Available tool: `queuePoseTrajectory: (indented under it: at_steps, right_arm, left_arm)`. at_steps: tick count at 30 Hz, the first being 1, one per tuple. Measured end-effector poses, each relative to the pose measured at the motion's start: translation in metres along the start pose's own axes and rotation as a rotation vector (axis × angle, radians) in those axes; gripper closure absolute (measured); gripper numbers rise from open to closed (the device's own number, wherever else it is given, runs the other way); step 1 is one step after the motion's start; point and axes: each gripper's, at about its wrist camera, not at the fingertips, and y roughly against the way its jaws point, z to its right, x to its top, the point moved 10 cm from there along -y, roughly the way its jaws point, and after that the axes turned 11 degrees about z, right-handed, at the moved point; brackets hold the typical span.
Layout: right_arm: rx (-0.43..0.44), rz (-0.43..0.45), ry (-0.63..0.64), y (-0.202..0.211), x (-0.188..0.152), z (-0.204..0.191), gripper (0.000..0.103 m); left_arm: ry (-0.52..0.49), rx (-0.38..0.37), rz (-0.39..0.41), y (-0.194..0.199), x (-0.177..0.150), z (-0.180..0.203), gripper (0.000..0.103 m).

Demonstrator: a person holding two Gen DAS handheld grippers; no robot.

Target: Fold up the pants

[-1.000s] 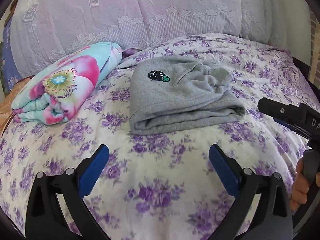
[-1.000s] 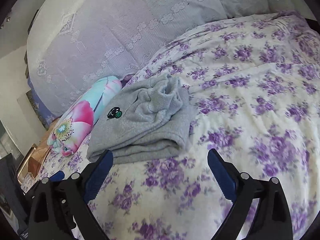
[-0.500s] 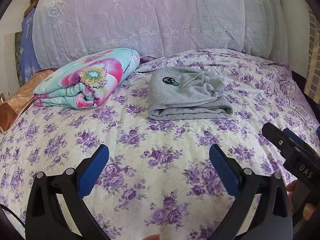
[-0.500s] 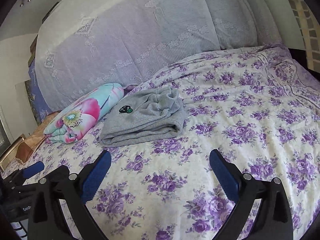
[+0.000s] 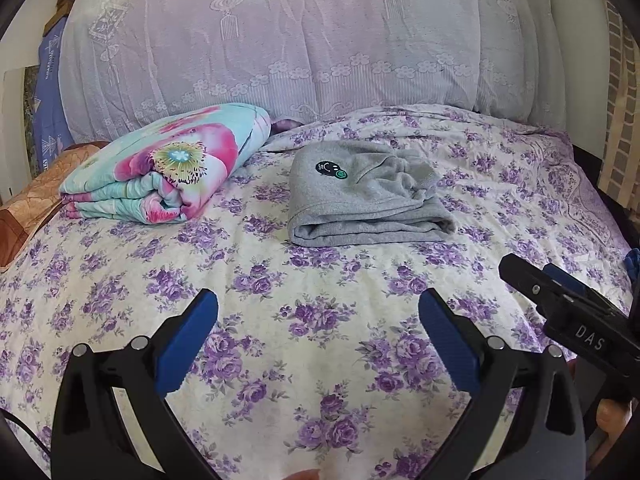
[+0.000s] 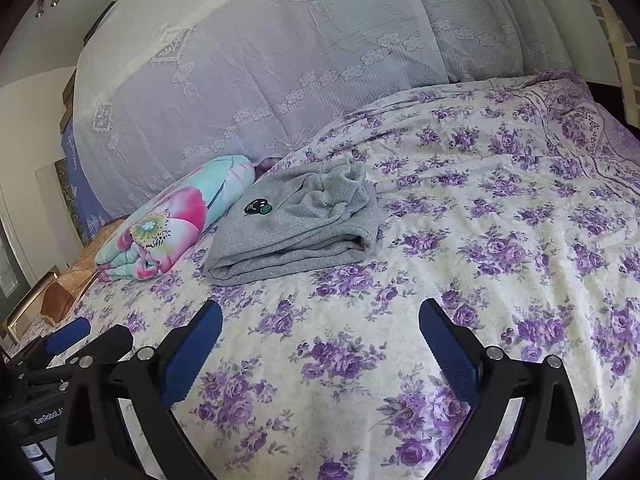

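Note:
The grey pants (image 5: 366, 196) lie folded in a compact bundle on the bed, a small black smiley patch on top; they also show in the right wrist view (image 6: 296, 226). My left gripper (image 5: 318, 320) is open and empty, held above the sheet well in front of the pants. My right gripper (image 6: 320, 326) is open and empty too, also well short of the pants. The right gripper's black body shows at the right edge of the left wrist view (image 5: 568, 312).
A purple-flowered bedsheet (image 5: 280, 280) covers the bed. A folded floral quilt (image 5: 168, 164) lies left of the pants. A lace-covered headboard cushion (image 5: 304, 40) stands behind. A brown pillow (image 5: 28, 216) sits at the far left edge.
Both grippers have pulled back from the folded pants, which now look smaller and farther away. Both stayed open and empty. The pants have not moved.

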Motion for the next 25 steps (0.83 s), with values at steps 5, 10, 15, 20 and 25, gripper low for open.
queuePoseTrajectory:
  at_steps: [5,10,15,20,25]
  right_arm:
    - [-0.001,-0.002,0.001,-0.001,-0.001,0.0,0.004]
    - [-0.001,-0.005,-0.002,-0.002,-0.002,0.001,0.004]
    - [-0.001,-0.007,-0.003,-0.003,-0.002,0.001,0.004]
    - [-0.001,-0.009,-0.005,-0.003,-0.003,0.002,0.004]
    - [-0.001,-0.009,-0.004,-0.003,-0.004,0.002,0.004]
  left_arm:
    - [0.003,-0.003,-0.003,0.0,-0.001,0.0,0.005]
    - [0.013,-0.025,0.012,0.003,0.001,0.002,0.005]
    - [-0.012,0.006,0.079,0.01,0.008,0.002,0.005]
    - [-0.003,-0.009,0.058,0.006,0.007,0.002,0.005]
    - [-0.005,-0.016,0.047,0.003,0.005,0.002,0.005]
